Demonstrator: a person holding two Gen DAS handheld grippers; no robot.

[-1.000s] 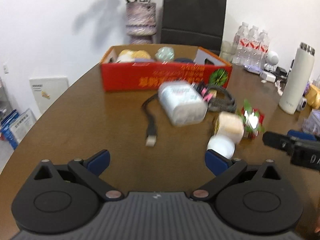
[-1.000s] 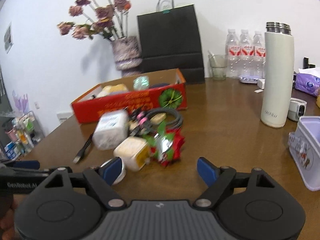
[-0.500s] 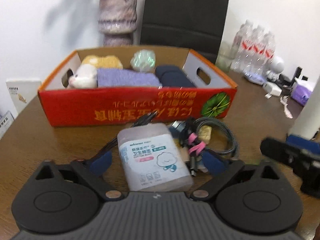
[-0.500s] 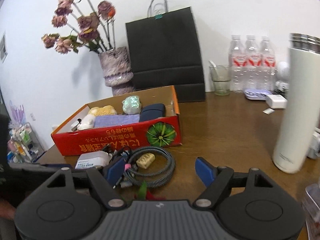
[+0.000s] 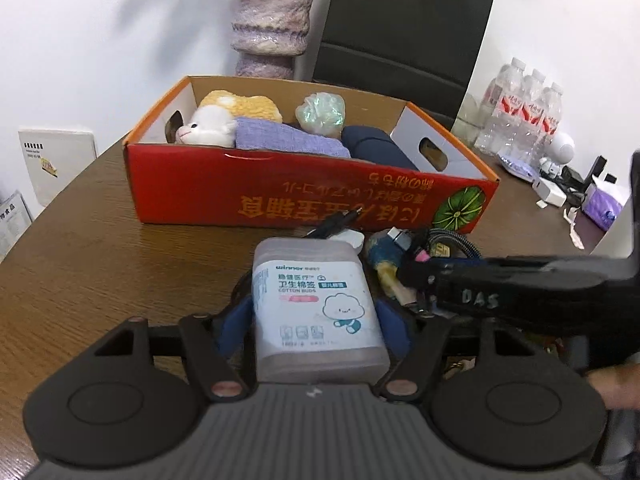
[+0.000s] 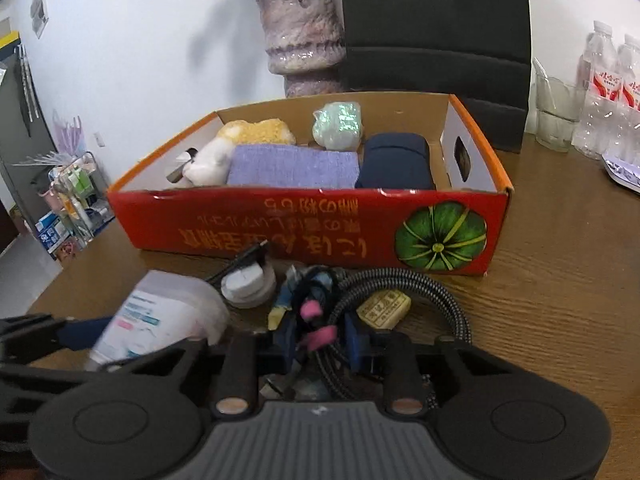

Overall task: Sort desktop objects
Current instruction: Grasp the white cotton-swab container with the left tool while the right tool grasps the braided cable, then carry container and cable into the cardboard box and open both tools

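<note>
My left gripper [image 5: 314, 326] is shut on a translucent cotton bud box [image 5: 316, 304] with a white label; the box also shows in the right wrist view [image 6: 160, 316]. My right gripper [image 6: 322, 340] is shut on a bundle of black cables with pink ties [image 6: 316, 320]. A red cardboard box [image 5: 312, 204] stands just behind, holding a plush toy [image 5: 224, 120], a purple cloth [image 5: 280, 140], a shiny wrapped ball [image 5: 320, 112] and a navy pouch [image 5: 372, 144]. The red box also shows in the right wrist view [image 6: 312, 224].
A braided coiled cable [image 6: 420, 292], a yellow tag [image 6: 384, 306], a white round lid [image 6: 248, 280] and a small blue-yellow toy [image 5: 384, 260] lie before the box. A vase [image 5: 272, 28], black bag [image 5: 400, 28] and water bottles [image 5: 524, 112] stand behind.
Both grippers have moved forward toward the red box and closed. The left has taken the cotton bud box, the right the cable bundle.
</note>
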